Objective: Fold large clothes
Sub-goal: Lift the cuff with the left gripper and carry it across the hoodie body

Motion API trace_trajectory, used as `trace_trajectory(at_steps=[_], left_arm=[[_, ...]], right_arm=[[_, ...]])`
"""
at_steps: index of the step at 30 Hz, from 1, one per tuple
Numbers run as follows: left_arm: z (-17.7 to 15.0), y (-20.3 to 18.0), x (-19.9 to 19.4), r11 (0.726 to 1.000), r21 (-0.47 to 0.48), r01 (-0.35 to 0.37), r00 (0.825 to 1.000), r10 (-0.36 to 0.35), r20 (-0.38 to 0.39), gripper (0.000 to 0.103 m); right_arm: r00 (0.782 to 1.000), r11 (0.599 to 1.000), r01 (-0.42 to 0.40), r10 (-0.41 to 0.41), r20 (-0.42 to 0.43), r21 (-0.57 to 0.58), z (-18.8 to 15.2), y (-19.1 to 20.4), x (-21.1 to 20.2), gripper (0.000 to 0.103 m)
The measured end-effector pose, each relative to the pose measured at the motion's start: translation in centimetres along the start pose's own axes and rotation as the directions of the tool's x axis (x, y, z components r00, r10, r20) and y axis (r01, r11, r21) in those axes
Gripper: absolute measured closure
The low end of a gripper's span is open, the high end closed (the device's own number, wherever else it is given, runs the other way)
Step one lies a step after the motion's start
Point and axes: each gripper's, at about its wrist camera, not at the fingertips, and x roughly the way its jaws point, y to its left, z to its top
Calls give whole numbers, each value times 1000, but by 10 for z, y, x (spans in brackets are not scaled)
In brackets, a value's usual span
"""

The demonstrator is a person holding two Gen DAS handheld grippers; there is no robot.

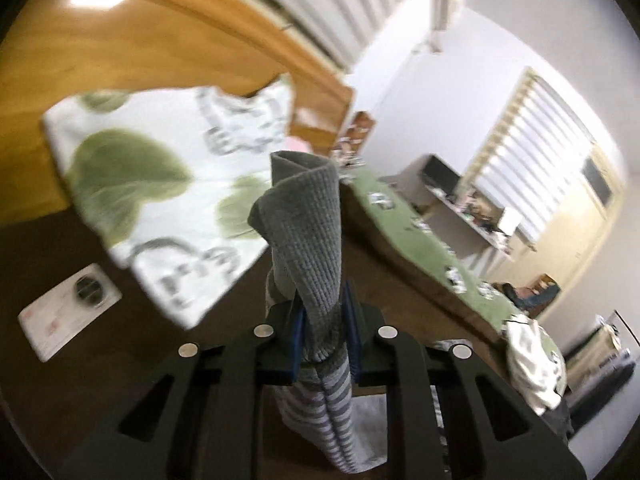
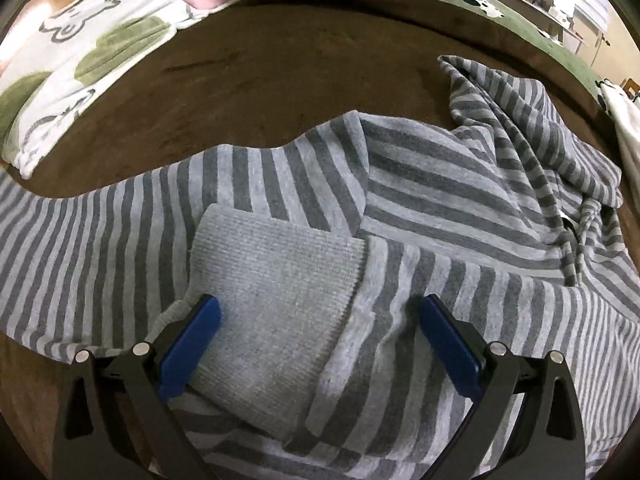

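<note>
The left gripper (image 1: 325,320) was clamped on a ribbed grey cuff (image 1: 308,220) of the striped hoodie (image 2: 400,208), the fabric standing up between its blue pads (image 1: 299,322) with striped sleeve trailing below. The right gripper (image 2: 318,336) hung over the garment with its jaws well apart, straddling the other ribbed cuff (image 2: 276,292), which lay flat on the striped body; its pads appeared not to press the cloth. The hoodie itself sprawled across a brown bed cover (image 2: 240,80), hood and drawstrings bunched toward the right, with a frog-print pillow (image 1: 160,184) and a green blanket (image 1: 424,236) beyond. The step in hand looked like drawing one sleeve across the body. Done well, that would mean carrying the lifted cuff high enough that the sleeve cleared the cover, laying it straight across the chest, and pinning the body with the other tool so that nothing dragged or creased. A white card-like object (image 1: 68,308) lay on the cover; its red marks were too blurred to read, and no brand or label showed on the garment.
</note>
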Motion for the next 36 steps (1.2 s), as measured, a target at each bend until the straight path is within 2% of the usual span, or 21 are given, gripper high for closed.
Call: trace_trajectory(at_steps=[8, 14, 23, 27, 30, 33, 36], left_arm=[[16, -82, 12, 982, 110, 153, 988, -150, -40, 91], [3, -108, 34, 974, 123, 189, 977, -174, -124, 91], [-10, -192, 48, 935, 211, 284, 949, -241, -205, 92], [-7, -237, 50, 905, 234, 355, 928, -311, -206, 92], [-1, -269, 49, 880, 244, 407, 909, -363, -207, 92], [5, -301, 46, 849, 252, 465, 882, -421, -212, 92], [3, -333, 42, 803, 257, 538, 841, -487, -236, 92]], right_arm=[[1000, 1000, -14, 14, 10, -6, 5, -9, -12, 6], [999, 998, -33, 31, 37, 61, 0, -30, -35, 6], [995, 993, -13, 0, 102, 121, -3, -77, -88, 6], [992, 985, 33, -53, 113, 169, -12, -115, -109, 6], [993, 971, 61, -83, 87, 231, -27, -145, -113, 6], [992, 952, 88, -110, 60, 294, -47, -175, -117, 6], [990, 933, 109, -132, 43, 343, -68, -199, -125, 6]])
